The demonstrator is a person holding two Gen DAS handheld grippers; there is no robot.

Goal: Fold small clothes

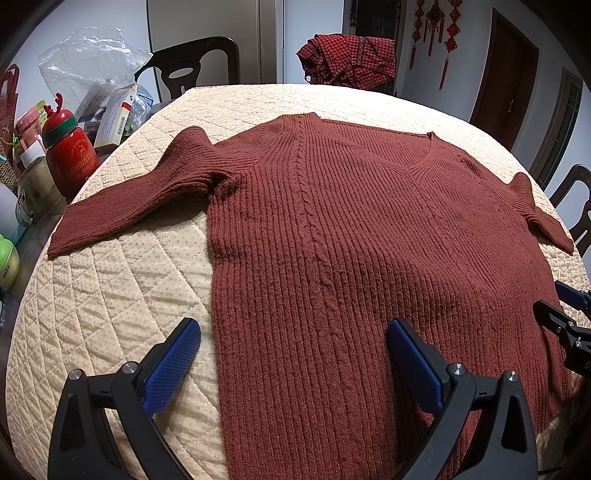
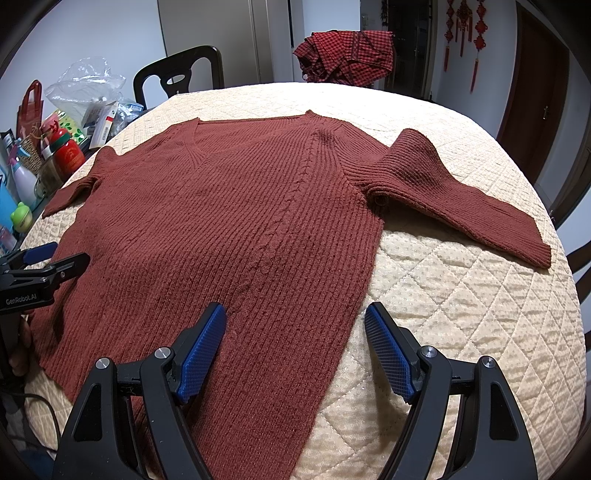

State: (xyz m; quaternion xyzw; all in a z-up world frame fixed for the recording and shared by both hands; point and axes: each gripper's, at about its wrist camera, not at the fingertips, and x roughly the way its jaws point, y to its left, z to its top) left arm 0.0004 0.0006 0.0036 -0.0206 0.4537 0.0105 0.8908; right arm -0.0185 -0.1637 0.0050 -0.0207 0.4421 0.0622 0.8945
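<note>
**Rust sweater spread flat on a quilted table**

A cream quilted cloth (image 1: 122, 280) covers the table, in a room with pale walls, a dark brown wooden door (image 1: 506, 70) and red knotted hanging ornaments (image 1: 434, 26) on the far wall. A black chair (image 1: 192, 62) stands at the far left edge, and a red-and-black checked garment (image 1: 347, 61) is heaped at the far side. The left margin of the table is crowded: a red Christmas bottle with a green cap (image 1: 70, 155), a crumpled clear plastic bag (image 1: 88, 59), boxes and small jars.

The rust-brown ribbed knit V-neck sweater (image 1: 351, 236) lies face up in the middle of the cloth, both sleeves angled outward, hem nearest the cameras.

The left gripper (image 1: 293, 350) is spread wide above the sweater's left hem edge, holding nothing. The right gripper (image 2: 295, 336) is likewise spread, straddling the right hem edge.
</note>
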